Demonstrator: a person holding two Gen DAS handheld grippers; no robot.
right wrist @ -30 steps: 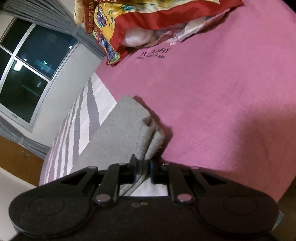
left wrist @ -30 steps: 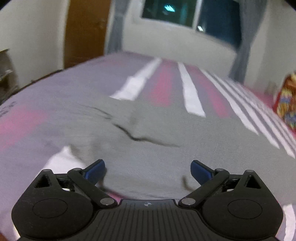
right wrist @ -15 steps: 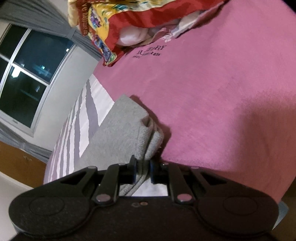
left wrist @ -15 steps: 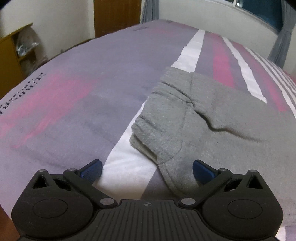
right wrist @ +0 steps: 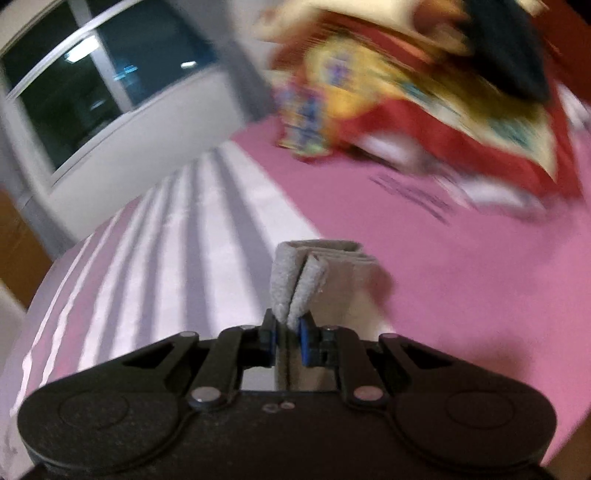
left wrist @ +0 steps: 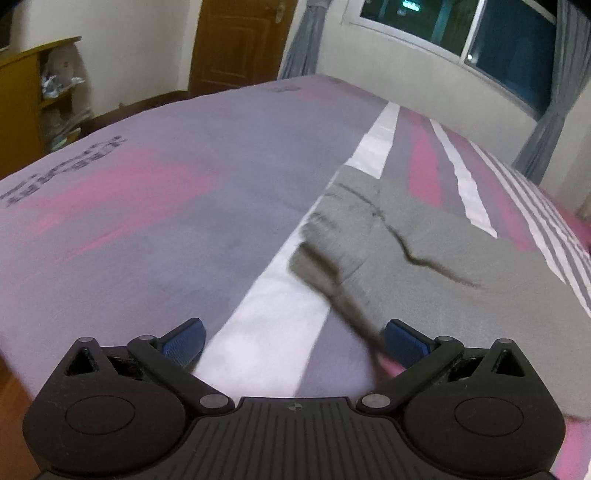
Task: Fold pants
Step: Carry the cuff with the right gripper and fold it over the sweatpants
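- The grey pants (left wrist: 424, 258) were seen lying on the bed (left wrist: 147, 221), spread over its purple, pink and white striped cover, in the left wrist view.
- One rumpled, ribbed end of the pants was found towards the middle of the bed, partly over a broad white stripe (left wrist: 280, 314), with the rest of the cloth running off to the right.
- The left gripper (left wrist: 293, 341) was held above the near edge of the bed with its jaws wide apart; nothing was gripped between its blue pads (left wrist: 184, 341).
- The right-hand pad of that gripper was seen just beside the near edge of the pants; whether it touched the cloth could not be told because of blur.
- In the right wrist view, the right gripper (right wrist: 287, 338) was seen clamped on a folded edge of the pants (right wrist: 295, 284), with its jaws nearly together and the grey cloth standing up between them.
- The gripped cloth was seen raised above the pink part of the bed (right wrist: 461, 295), with grey and white stripes to its left.
- A red and yellow patterned cloth (right wrist: 424, 103), heavily blurred, was seen at the far end of the pink area.
- A dark window (left wrist: 480, 33), grey curtains (left wrist: 554, 110), a wooden door (left wrist: 236, 44) and a wooden shelf unit (left wrist: 26, 96) were seen beyond the bed.
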